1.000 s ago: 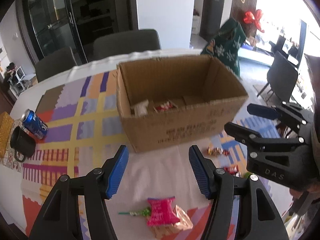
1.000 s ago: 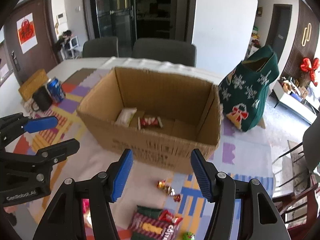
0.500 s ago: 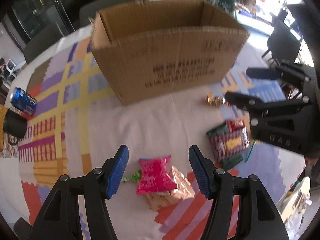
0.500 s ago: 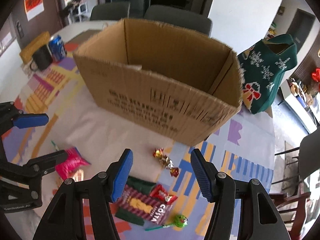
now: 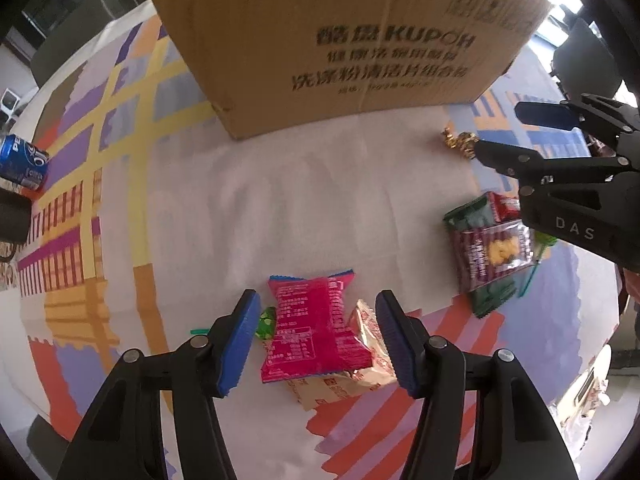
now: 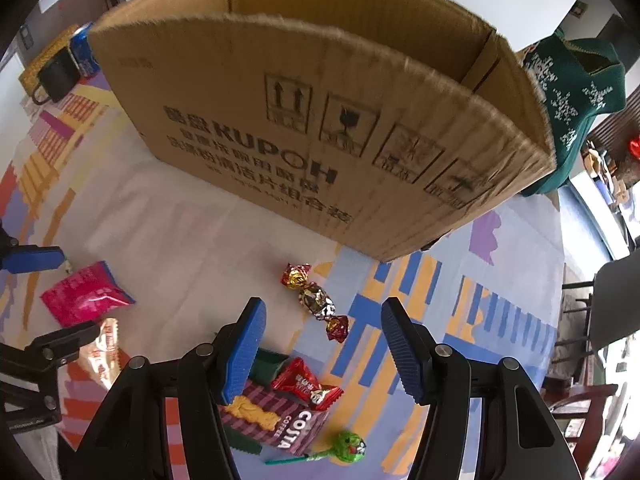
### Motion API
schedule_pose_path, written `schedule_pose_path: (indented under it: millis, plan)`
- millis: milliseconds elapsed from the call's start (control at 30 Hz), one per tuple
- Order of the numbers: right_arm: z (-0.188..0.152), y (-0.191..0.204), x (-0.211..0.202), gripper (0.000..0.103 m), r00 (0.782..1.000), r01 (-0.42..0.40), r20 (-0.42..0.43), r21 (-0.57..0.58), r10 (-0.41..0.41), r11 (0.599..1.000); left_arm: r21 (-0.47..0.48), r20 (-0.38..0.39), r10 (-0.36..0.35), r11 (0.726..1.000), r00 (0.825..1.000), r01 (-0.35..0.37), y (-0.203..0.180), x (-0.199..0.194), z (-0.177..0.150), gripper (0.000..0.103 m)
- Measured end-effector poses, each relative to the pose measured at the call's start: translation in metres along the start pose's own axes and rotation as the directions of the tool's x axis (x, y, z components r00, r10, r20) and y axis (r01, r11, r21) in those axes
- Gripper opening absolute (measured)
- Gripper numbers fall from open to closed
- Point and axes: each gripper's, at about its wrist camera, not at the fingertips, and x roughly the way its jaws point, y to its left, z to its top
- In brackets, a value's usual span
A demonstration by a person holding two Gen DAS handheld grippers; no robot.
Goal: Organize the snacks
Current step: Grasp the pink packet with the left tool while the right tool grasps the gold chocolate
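Note:
A cardboard box (image 5: 348,36) stands on the table; it also shows in the right wrist view (image 6: 320,120). My left gripper (image 5: 316,336) is open, low over a pink snack packet (image 5: 316,328) that lies on a beige packet (image 5: 352,376), with a green lollipop (image 5: 266,322) at its left. My right gripper (image 6: 322,346) is open above a string of foil candies (image 6: 316,300), a red candy (image 6: 306,386), a Costa Coffee packet (image 6: 276,420) and a green lollipop (image 6: 350,446). The pink packet (image 6: 82,296) lies at left there.
A patterned tablecloth (image 5: 120,184) covers the table. A blue soda can (image 5: 22,162) and a black mug (image 6: 58,76) stand at the far left. A green Christmas stocking bag (image 6: 576,92) sits right of the box. Dark chairs stand around the table.
Both grippers have come down and closer to the table, from above the box to just over the loose snacks in front of it. Both stayed open.

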Motion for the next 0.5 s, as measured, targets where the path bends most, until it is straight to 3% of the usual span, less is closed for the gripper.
schedule_pose_path:
  millis: [267, 333, 500]
  plan:
    - [0.004, -0.001, 0.022, 0.059, 0.999, 0.017, -0.029, 0.005, -0.017, 1.0, -0.041, -0.062, -0.04, 0.998, 0.997, 0.038, 0.008, 0.018, 0.001, 0.046]
    - [0.005, 0.0, 0.027, 0.051, 0.999, 0.018, -0.03, 0.002, -0.018, 1.0, -0.043, -0.065, -0.043, 0.998, 0.997, 0.04, 0.008, 0.02, 0.0, 0.045]
    - [0.007, 0.002, 0.038, 0.043, 0.999, -0.003, -0.05, 0.0, 0.003, 1.0, -0.031, -0.064, -0.041, 0.999, 0.997, 0.039, 0.004, 0.021, 0.002, 0.043]
